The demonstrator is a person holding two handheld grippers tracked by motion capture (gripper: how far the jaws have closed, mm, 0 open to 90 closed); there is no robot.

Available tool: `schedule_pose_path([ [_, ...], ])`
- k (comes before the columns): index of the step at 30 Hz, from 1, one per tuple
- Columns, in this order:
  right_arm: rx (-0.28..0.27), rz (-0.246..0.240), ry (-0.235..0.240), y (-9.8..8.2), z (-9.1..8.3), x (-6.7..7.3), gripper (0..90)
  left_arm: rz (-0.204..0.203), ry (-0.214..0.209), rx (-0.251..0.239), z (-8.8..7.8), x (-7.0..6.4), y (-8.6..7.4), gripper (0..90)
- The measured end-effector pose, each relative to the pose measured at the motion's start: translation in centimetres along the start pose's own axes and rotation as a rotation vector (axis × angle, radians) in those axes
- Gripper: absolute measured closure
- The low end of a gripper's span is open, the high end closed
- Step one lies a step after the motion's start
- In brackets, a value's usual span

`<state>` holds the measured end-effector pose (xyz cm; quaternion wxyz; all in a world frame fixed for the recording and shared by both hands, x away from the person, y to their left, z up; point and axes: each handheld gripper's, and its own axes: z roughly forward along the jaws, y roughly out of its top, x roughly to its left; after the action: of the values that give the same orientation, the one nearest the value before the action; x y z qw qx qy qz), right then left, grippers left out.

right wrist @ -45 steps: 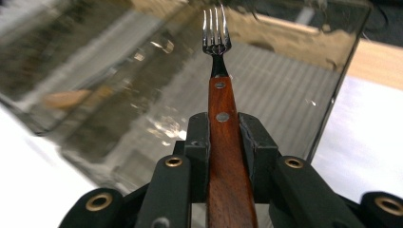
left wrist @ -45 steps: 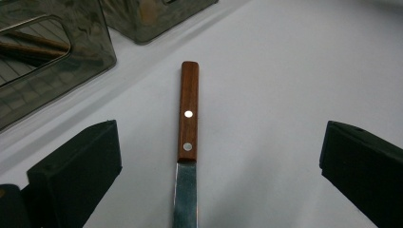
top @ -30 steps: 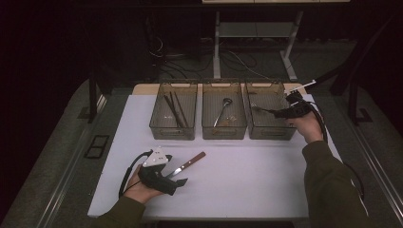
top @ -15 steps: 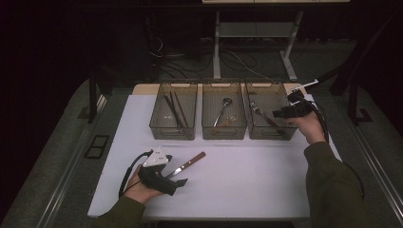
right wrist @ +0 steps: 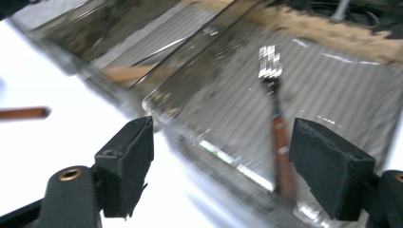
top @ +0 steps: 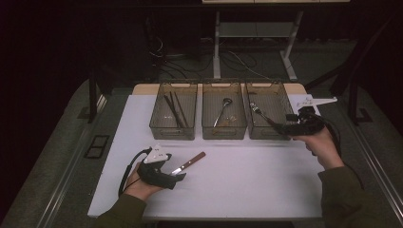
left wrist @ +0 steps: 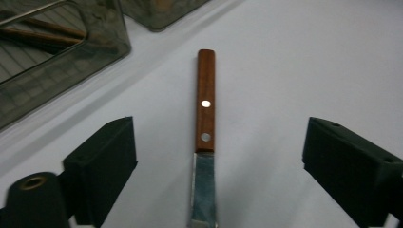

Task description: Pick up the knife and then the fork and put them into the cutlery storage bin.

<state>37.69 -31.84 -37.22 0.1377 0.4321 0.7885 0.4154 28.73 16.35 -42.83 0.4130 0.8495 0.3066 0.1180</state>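
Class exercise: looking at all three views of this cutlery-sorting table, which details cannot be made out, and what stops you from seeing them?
- Knife blade tip: cut off by the bottom edge of the left gripper view.
- Fork handle end: blurred in the right gripper view and dim behind the bin wall.
- Sticks in the left bin: too small and dark in the high view to identify.

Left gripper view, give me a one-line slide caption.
Open left gripper straddles a wooden-handled knife lying on the white table, clear bins beyond.
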Motion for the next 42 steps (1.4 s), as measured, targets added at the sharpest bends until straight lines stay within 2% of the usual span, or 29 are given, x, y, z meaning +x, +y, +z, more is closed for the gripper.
schedule_pose_path([
  [4, -0.026, -0.019, 0.062, -1.7, -0.7, 1.4, 20.4, -0.01, 0.013, 0.024, 0.5, 0.9, 0.2, 23.5],
  [8, -0.049, -0.028, 0.122, -3.4, -1.3, 3.0, 19.9, -0.033, -0.01, 0.042, 1.2, 1.4, 0.1, 36.4],
  [11, -0.055, -0.027, 0.171, -5.0, -1.6, 4.2, 19.1, -0.013, -0.026, 0.071, 1.6, 1.5, 0.2, 43.2],
  [15, -0.045, -0.083, 0.175, -7.0, -1.6, 5.7, 18.0, 0.026, -0.026, 0.104, 2.2, 1.1, 0.4, 55.2],
  [20, -0.012, -0.109, 0.212, -8.7, -1.4, 7.0, 15.5, 0.045, -0.038, 0.126, 2.9, 1.0, 0.4, 65.4],
  [23, 0.014, -0.124, 0.218, -8.9, -1.0, 7.4, 15.5, 0.056, -0.044, 0.133, 3.0, 0.9, 0.4, 68.5],
  [28, 0.016, -0.13, 0.224, -8.9, -0.8, 7.5, 15.5, 0.064, -0.055, 0.139, 3.1, 0.7, 0.4, 74.4],
  [33, -0.008, -0.133, 0.237, -8.9, -0.8, 7.5, 14.2, 0.077, -0.054, 0.146, 3.2, 0.7, 0.5, 76.3],
  [36, -0.01, -0.144, 0.236, -8.9, -0.6, 7.5, 13.3, 0.07, -0.068, 0.157, 3.2, 0.9, 0.6, 76.8],
  [42, 0.008, -0.149, 0.235, -8.9, -0.4, 7.4, 12.4, 0.073, -0.064, 0.172, 3.3, 0.8, 0.9, 77.2],
])
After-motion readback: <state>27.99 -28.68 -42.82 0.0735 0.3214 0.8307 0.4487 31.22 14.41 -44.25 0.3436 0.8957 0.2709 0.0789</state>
